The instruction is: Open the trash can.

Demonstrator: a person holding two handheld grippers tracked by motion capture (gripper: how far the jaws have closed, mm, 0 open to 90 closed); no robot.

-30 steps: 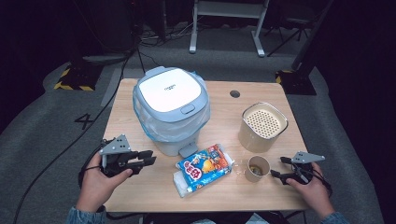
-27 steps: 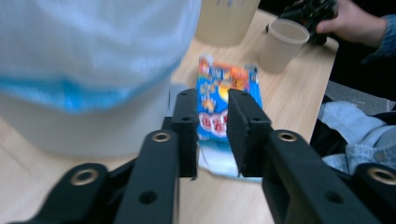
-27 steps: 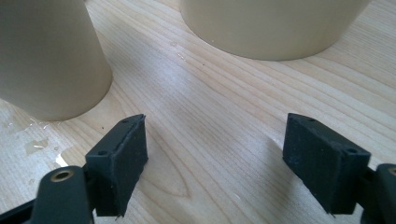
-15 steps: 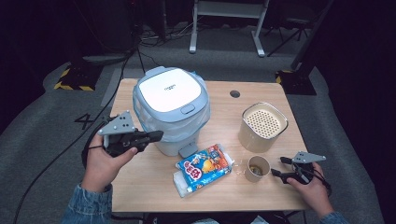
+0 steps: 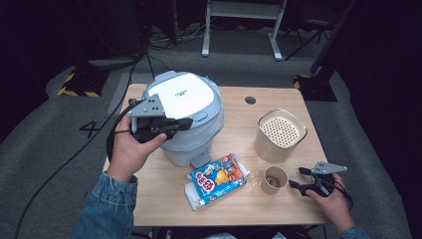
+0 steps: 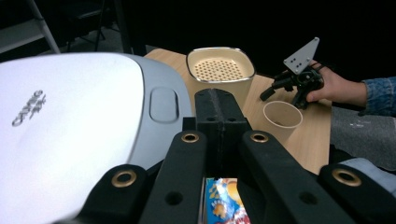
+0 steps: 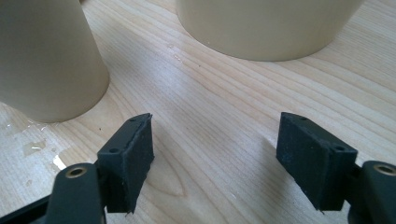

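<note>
Wooden table (image 5: 164, 194) is damp near the paper cup (image 5: 274, 179); the wide-open right gripper (image 5: 298, 185) could knock it over. Left gripper (image 5: 181, 123), pinched closed, hovers over the cooker lid (image 5: 181, 94).

Your wooden tabletop (image 5: 239, 112) carries a white-lidded rice cooker (image 5: 183, 117) toward its left edge, a beige canister with a perforated lid (image 5: 280, 134) near the right edge, a paper cup (image 5: 274, 179) just in front of that canister, and a colourful snack packet (image 5: 216, 179) near the front edge.
</note>
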